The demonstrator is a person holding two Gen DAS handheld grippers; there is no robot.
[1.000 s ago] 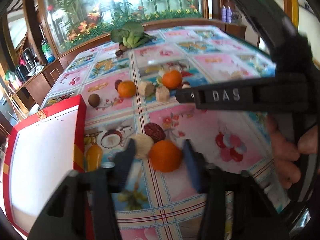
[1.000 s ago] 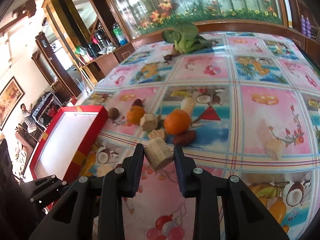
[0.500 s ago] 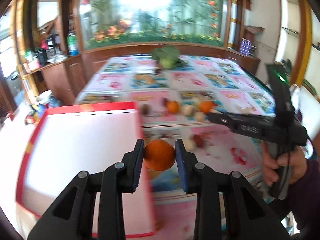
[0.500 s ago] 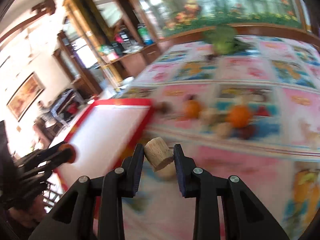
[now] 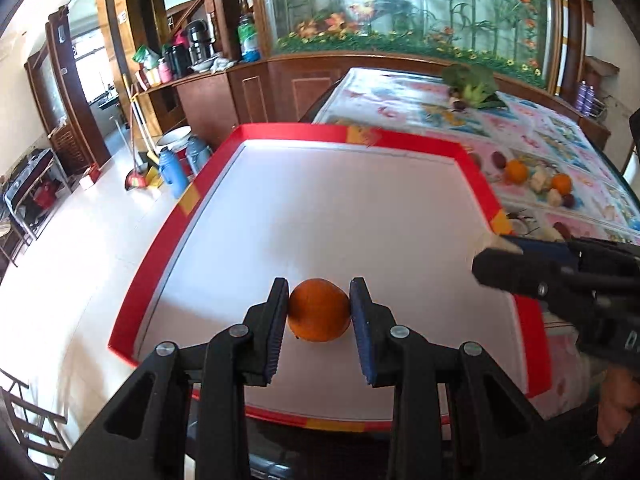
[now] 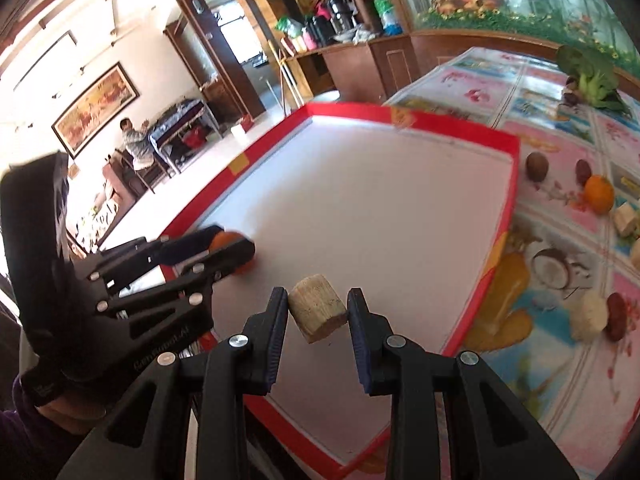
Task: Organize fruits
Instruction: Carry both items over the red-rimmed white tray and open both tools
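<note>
Left gripper (image 5: 319, 312): your fingers are clamped on the orange (image 5: 319, 310), one pad on each side, held low over the near part of the red-rimmed tray (image 5: 476, 184).
Right gripper (image 6: 317, 312): your fingers grip the tan cut chunk (image 6: 317, 312), tilted, above the tray's white floor near its right side.
Pose: both grippers point forward over the tray, the left one nearer its left rim, well apart from the right.
Desk (image 6: 560, 148): loose fruit lies right of the tray, with another orange fruit (image 6: 599, 194), a brown round fruit (image 6: 536, 166) and pale chunks.
Far end: leafy greens (image 5: 474, 84) rest on the desk.
</note>
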